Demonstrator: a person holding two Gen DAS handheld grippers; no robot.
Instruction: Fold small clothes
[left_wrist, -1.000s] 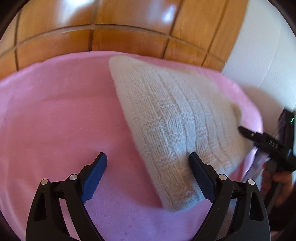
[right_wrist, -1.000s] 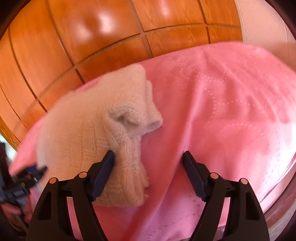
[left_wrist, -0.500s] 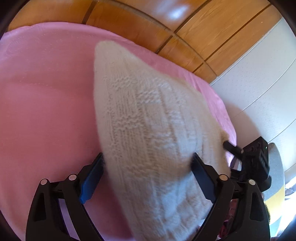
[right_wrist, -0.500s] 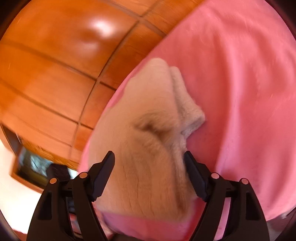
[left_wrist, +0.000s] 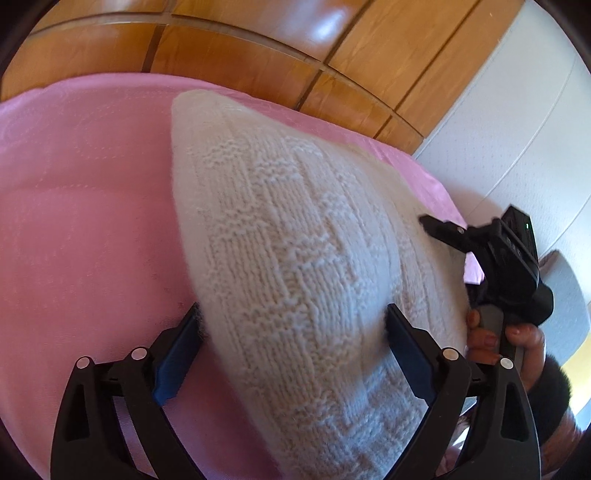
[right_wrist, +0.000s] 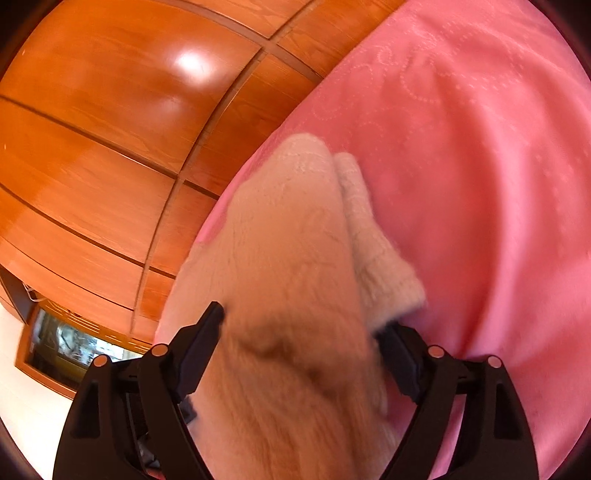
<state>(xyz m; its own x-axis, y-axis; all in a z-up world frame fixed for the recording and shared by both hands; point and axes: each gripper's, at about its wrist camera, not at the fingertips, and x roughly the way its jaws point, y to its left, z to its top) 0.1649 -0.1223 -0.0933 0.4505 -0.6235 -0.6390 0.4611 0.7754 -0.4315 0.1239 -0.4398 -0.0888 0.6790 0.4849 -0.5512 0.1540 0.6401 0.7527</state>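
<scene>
Sweater partly folded, both grippers poised over its near edge

Knitwear is the task's one visible piece: a cream knitted sweater (left_wrist: 295, 258) lying on the pink bedspread (left_wrist: 81, 221) of a bed, near the edge that runs along the wooden wardrobe (left_wrist: 240, 48). It already looks doubled into a compact, roughly triangular bundle, and in the right wrist view a ribbed sleeve or cuff (right_wrist: 376, 258) sticks out from under the upper layer toward the middle of the bed. So at least one fold seems done, while the bundle is still uneven and loose.

The left gripper (left_wrist: 291, 354) stands with its jaws apart, the near end of the sweater bulging up between them; the fabric brushes the fingers, but nothing is pinched flat. The right gripper (right_wrist: 299, 350) is likewise spread wide, and its jaws have just been opening, with the fuzzy near end of the sweater between them and not clamped. In the left wrist view that right gripper (left_wrist: 436, 229) shows at the sweater's far side, carried by a hand (left_wrist: 513, 336).

Judging by this, the work is around the middle: the protruding sleeve wants tucking in, and a further fold and smoothing probably remain. Whether other clothes wait elsewhere cannot be told.
</scene>
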